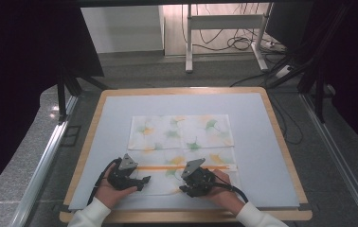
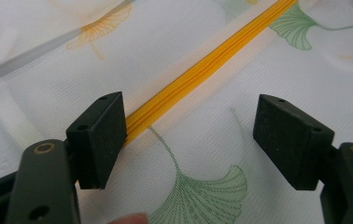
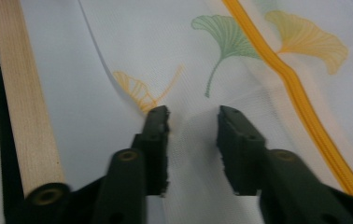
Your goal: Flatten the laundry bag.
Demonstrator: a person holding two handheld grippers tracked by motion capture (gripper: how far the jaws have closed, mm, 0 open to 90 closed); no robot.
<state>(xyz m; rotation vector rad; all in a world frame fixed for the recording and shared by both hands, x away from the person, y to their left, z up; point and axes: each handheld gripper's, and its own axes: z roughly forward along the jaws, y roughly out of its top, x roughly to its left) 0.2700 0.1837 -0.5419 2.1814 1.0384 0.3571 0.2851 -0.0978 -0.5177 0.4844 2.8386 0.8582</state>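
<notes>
A white mesh cloth [image 1: 182,135] printed with green and yellow ginkgo leaves lies flat on the mat, and a yellow zipper [image 1: 167,168] runs across its near part. My left gripper [image 1: 144,181] rests at the cloth's near left end, pointing right. Its jaws stand wide open [image 2: 188,140] over the fabric, with the zipper [image 2: 202,70] ending beside the left jaw. My right gripper [image 1: 183,187] sits on the cloth's near edge, pointing left. Its jaws [image 3: 193,126] are open with a narrower gap and rest on the mesh, with the zipper [image 3: 296,93] off to their right.
A pale blue mat [image 1: 262,142] covers the wooden table [image 1: 186,216]; its wooden rim [image 3: 25,116] runs close to the right gripper. White sleeves enter from the bottom. Beyond the table are a white desk frame [image 1: 224,23] and floor cables [image 1: 243,45].
</notes>
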